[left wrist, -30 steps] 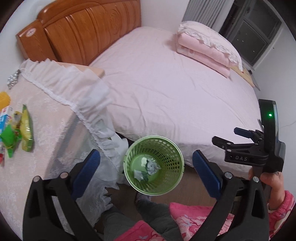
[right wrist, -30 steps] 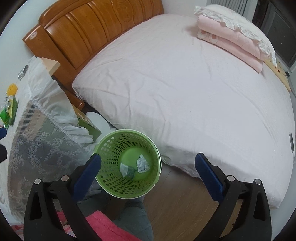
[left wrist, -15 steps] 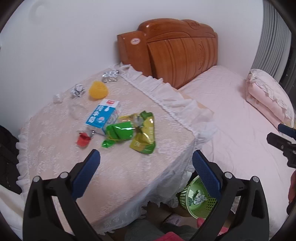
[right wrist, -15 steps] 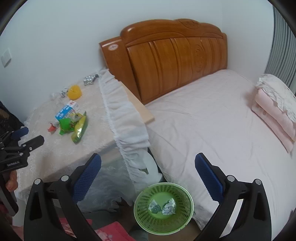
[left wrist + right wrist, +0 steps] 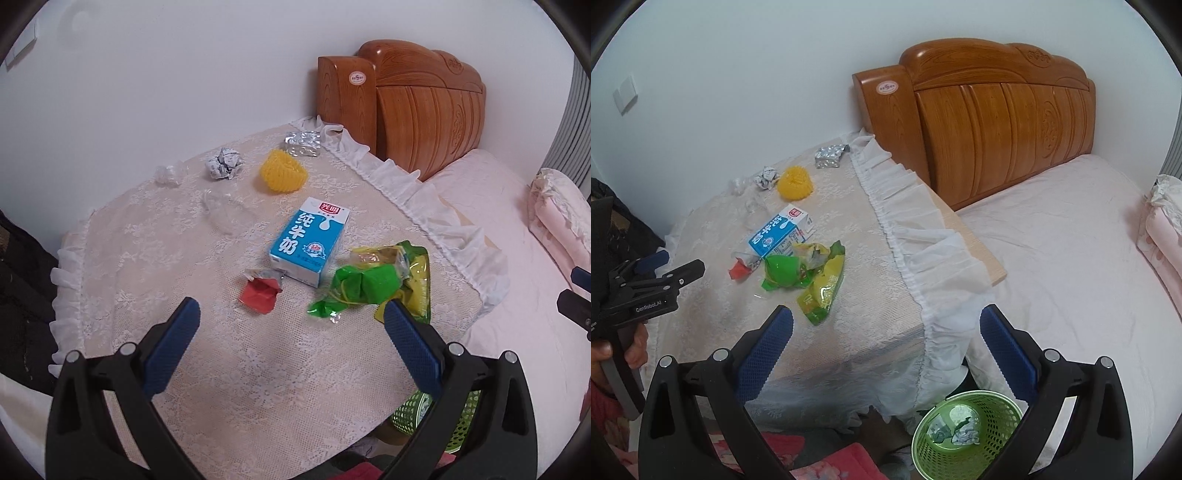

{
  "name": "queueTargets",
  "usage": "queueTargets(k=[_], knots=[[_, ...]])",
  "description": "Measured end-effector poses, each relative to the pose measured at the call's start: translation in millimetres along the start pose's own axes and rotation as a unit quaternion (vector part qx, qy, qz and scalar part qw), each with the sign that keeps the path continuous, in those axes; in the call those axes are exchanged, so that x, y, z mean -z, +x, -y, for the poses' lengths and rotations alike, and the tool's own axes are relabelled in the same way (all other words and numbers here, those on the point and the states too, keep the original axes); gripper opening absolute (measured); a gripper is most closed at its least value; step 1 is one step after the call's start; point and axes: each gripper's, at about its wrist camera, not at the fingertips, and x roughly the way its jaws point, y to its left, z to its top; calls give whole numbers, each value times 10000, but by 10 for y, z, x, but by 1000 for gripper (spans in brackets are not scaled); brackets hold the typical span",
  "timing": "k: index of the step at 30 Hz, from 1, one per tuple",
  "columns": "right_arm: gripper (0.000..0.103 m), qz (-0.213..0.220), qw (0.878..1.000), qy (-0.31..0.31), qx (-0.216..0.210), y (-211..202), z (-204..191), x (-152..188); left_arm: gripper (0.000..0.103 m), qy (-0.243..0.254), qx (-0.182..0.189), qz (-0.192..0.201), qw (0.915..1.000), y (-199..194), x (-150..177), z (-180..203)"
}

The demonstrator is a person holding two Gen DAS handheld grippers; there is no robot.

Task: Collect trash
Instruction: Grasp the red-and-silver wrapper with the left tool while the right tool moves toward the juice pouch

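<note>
Left wrist view shows our left tongs (image 5: pixel 288 332) spread wide and holding nothing, hovering over the near edge of the desk (image 5: pixel 258 387); the right tongs (image 5: pixel 886 336) are likewise spread and empty, poised off the desk's near corner above the green basket (image 5: pixel 966 432) on the floor. We judge we are between pickups: some crumpled scraps, perhaps two, already lie in the basket, and the next move calls for lowering one pair of tongs onto the closest litter and closing on it. Nearest the left tongs we count one red wrapper (image 5: pixel 258 293) and one green wrapper (image 5: pixel 360 286), the latter touching one yellow-green snack bag (image 5: pixel 419 280) toward the desk's right edge. Just beyond lies one blue milk carton (image 5: pixel 310 245) near the middle. Toward the far edge we count one yellow foam net (image 5: pixel 282 171), one crumpled paper ball (image 5: pixel 223 162), one foil blister pack (image 5: pixel 303 143) at the far corner, and two clear plastic scraps (image 5: pixel 170 173). The flimsy wrappers, we judge, need a low, flat pinch.
</note>
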Motion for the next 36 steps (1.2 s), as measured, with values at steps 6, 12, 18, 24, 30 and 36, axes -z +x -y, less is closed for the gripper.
queueTargets(k=[6,12,18,24,30,36], knots=[[101,-292,9996,19,-52,308,-222,-60,95,81,160,-331,9993,382,18,-176],[101,-638,9980,-48,-6,649,-465,-94,87,327,267,-598,9973,916,14,-316],[101,-855,9962,-149,26,860,-668,-94,86,597,319,-649,9956,1293,-26,-377],[101,-920,9956,-164,52,919,-788,-108,65,619,432,-822,9937,1539,-64,-374],[101,-928,9956,-131,86,945,-823,-124,43,474,576,-886,9933,1560,-50,-399],[101,-953,9954,-72,46,1060,-758,-114,39,369,566,-840,9942,1494,-44,-444]])
